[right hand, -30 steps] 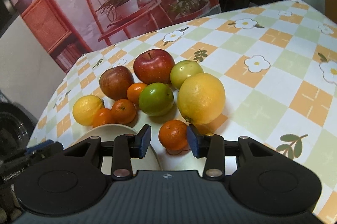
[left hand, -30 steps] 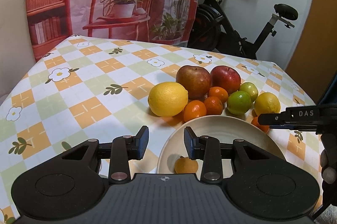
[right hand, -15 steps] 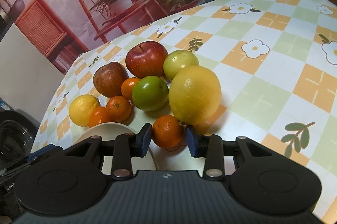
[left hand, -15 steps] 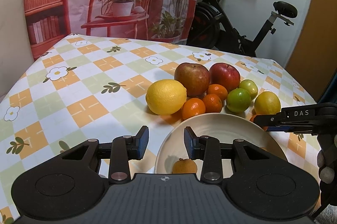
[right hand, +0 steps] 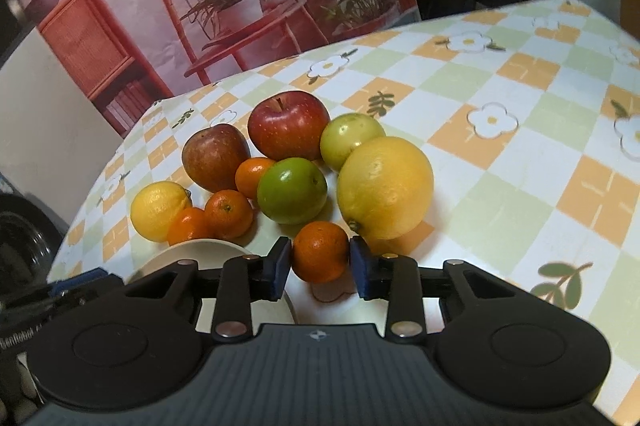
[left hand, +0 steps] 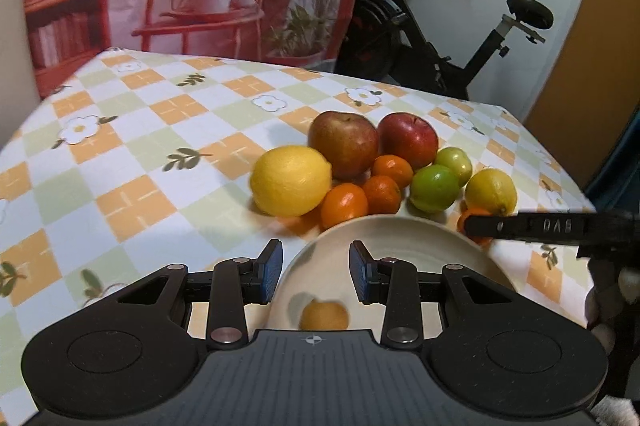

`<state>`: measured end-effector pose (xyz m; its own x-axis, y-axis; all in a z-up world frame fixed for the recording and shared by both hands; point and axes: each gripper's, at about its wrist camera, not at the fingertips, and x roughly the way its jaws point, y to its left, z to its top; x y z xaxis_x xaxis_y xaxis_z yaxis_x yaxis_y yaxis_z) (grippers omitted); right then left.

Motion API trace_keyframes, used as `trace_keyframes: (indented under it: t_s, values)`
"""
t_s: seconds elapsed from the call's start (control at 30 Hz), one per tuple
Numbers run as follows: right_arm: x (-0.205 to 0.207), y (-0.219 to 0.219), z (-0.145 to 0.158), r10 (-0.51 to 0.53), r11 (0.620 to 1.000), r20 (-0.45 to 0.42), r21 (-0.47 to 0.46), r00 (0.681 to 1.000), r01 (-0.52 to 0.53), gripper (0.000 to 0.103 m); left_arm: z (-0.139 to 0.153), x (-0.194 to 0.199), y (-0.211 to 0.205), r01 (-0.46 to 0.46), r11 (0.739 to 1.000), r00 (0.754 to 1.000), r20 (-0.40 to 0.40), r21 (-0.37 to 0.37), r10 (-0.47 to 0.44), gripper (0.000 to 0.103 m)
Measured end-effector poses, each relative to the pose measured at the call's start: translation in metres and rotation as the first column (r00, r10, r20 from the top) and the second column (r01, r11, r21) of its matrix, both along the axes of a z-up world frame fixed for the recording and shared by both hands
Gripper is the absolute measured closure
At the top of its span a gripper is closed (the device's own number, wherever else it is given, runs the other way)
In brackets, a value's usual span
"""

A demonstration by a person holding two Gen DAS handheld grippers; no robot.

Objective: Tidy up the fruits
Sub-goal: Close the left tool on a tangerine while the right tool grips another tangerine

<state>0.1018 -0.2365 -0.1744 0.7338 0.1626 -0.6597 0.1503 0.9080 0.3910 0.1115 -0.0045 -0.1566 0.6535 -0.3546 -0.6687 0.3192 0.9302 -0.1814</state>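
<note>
One mandarin (right hand: 320,252) now sits between the closing right gripper (right hand: 320,262) pads, newly grasped for the plate (right hand: 192,250); left gripper (left hand: 314,272) hangs released.

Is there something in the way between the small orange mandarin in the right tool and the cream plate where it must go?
Nothing visible blocks it. The right tool, its jaws closing, has the small orange mandarin between its pads, and the round cream plate lies directly beside it, with bare tablecloth between.
</note>
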Motion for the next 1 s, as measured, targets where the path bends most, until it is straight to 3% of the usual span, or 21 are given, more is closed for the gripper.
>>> trace_keyframes:
  t_s: [0.17,0.37,1.0]
  values:
    - [-0.002,-0.002,-0.001,0.010,1.000,0.004,-0.010,1.000,-0.010,0.069,0.004,0.022,-0.016,0.038,0.999,0.999,0.013,0.013,-0.038,0.065]
    - [-0.012,0.000,-0.002,0.029,0.996,0.033,-0.085,0.999,-0.026,0.069,0.008,0.044,-0.038,0.093,0.995,0.996,0.017,0.024,-0.093,0.065]
    - [-0.018,-0.009,-0.010,0.039,0.997,0.076,-0.069,0.996,-0.034,0.069,-0.011,0.071,-0.091,0.218,0.956,0.975,-0.003,0.198,-0.222,0.064]
